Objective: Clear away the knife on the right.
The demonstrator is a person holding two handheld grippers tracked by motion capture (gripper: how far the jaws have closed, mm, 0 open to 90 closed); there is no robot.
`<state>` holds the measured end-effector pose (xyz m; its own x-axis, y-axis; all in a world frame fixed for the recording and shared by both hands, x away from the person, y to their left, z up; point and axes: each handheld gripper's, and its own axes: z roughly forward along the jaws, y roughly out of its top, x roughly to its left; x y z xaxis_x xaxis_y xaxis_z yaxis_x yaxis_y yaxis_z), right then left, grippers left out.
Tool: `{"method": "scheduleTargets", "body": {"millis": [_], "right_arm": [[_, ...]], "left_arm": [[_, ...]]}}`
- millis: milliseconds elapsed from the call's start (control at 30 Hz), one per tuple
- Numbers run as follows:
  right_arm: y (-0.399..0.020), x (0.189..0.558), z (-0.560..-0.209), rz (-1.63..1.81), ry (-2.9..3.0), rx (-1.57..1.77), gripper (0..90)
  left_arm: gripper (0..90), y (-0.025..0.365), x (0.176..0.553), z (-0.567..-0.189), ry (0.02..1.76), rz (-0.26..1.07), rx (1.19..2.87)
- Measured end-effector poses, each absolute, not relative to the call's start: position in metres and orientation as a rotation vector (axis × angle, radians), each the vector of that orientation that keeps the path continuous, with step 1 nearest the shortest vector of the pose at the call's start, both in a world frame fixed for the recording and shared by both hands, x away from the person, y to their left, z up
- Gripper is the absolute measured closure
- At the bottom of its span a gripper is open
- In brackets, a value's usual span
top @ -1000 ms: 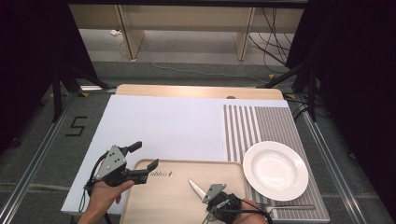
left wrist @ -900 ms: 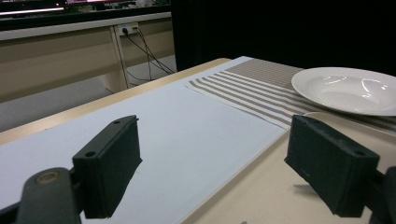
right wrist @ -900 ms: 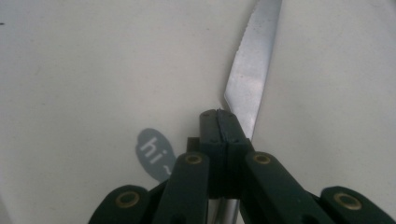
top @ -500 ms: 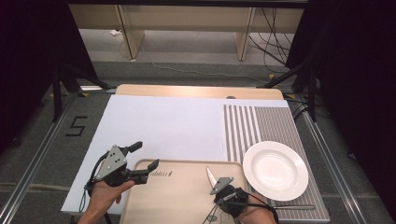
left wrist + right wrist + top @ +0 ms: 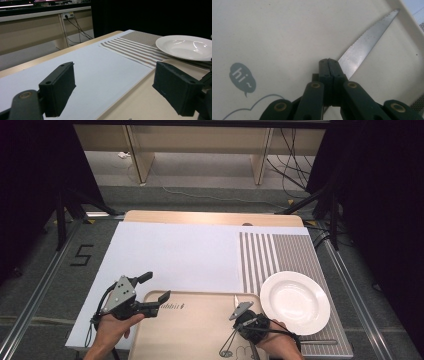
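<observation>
On the left, the left tool point(image 5: 152, 292) is held just above the left end of the tray point(image 5: 200, 340). Its jaws stand wide apart and nothing is between them. It looks like it is just waiting.

In the middle sits the tan tray, on the near part of the surface point(image 5: 175, 255). It has a little drawing and the word "hi" on it.

A bit more to the right, the right tool point(image 5: 243, 309) is shut tight on a knife point(image 5: 364, 47). The blade sticks out past the jaws. It has small teeth on one edge. The knife is over the right part of the tray, and its tip points at the tray's right rim. I cannot tell if the blade touches the tray or is lifted a bit.

On the far right, a white plate point(image 5: 295, 302) sits on a striped mat point(image 5: 272, 255), just beside the tray. The plate has nothing on it.

So I think the picking up is done. What seems left is to carry the knife over by the plate and put it down there.
</observation>
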<state>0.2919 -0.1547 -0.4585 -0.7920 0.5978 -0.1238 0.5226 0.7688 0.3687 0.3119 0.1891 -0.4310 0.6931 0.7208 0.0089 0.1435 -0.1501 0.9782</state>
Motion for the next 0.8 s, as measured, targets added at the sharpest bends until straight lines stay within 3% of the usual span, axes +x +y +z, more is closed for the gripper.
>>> {"method": "scheduleTargets", "body": {"millis": [800], "right_arm": [[-0.18,0.291,-0.456,0.479,2.717,0.98,89.9]], "left_arm": [[16.9,0.189,0.312,-0.431,0.7,0.578,1.665]]}}
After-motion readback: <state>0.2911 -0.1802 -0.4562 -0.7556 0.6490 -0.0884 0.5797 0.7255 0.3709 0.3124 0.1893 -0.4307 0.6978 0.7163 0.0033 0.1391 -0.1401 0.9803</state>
